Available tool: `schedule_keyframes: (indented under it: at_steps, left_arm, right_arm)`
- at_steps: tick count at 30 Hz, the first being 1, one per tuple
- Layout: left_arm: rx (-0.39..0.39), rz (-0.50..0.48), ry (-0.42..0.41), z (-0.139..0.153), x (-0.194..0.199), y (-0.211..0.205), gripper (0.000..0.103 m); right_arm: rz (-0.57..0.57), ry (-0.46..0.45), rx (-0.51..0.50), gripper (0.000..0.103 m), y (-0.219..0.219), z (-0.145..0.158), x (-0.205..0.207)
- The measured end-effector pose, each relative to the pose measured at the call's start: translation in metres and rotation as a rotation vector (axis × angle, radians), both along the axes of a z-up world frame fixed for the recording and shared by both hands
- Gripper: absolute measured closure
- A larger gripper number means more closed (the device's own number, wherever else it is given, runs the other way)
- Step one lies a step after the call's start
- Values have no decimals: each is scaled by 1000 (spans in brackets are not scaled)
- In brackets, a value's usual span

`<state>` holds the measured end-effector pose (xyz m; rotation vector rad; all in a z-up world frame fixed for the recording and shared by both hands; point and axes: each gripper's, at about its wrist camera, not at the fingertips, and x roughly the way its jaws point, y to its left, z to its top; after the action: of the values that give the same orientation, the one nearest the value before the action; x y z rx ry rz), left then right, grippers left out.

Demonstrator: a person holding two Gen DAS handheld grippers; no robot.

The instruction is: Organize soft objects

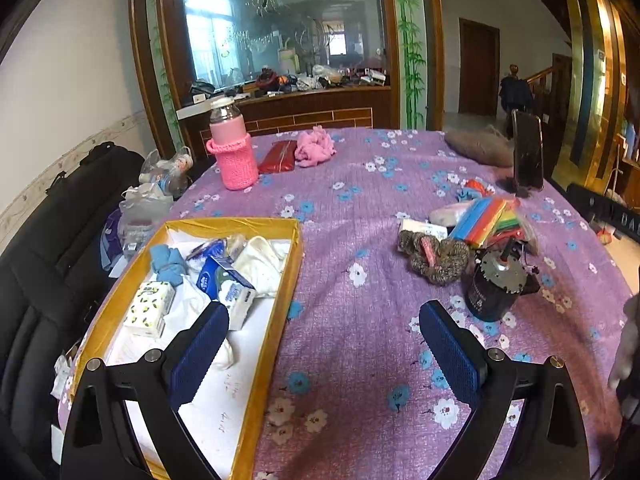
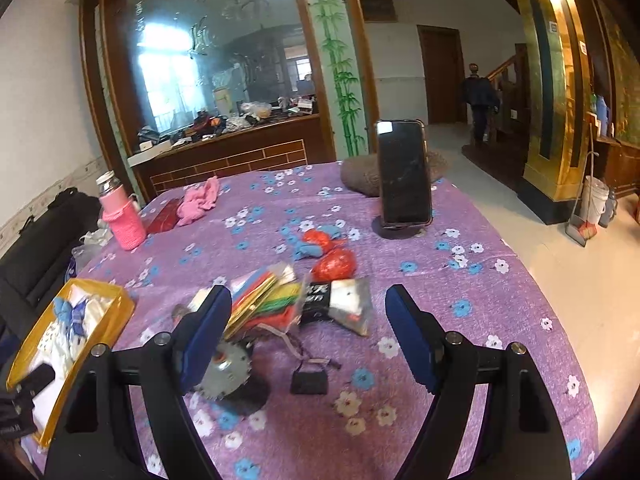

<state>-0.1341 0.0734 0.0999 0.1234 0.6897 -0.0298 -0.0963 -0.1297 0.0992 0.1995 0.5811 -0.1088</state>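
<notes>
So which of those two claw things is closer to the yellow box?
Left. The left gripper hangs at the yellow box's right wall, one finger over its contents. The right gripper sits further right, over the round toothed part, box off to its left.

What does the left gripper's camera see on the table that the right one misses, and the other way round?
Only the left wrist view shows the brown knitted bundle and the tissue packs inside the box.

Only the right wrist view shows the small black clip, the orange bag in full, and the face of the phone, which the left view sees edge-on.

Both show the yellow box, the pink bottle, the pink cloth, the coloured felt pack, the toothed metal disc and open, empty jaws.
</notes>
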Motion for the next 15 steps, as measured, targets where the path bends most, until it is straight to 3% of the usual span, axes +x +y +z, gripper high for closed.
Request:
schedule_keyframes:
  at_steps: [9,15]
  left_arm:
    - [14,5,57,-14,30,-8,6]
    - [48,8,86,-27,46,-18,6]
  right_arm:
    - [-54,1,26,24,-27,-7,34]
    - [-81,34,78,24,-53,-29,37]
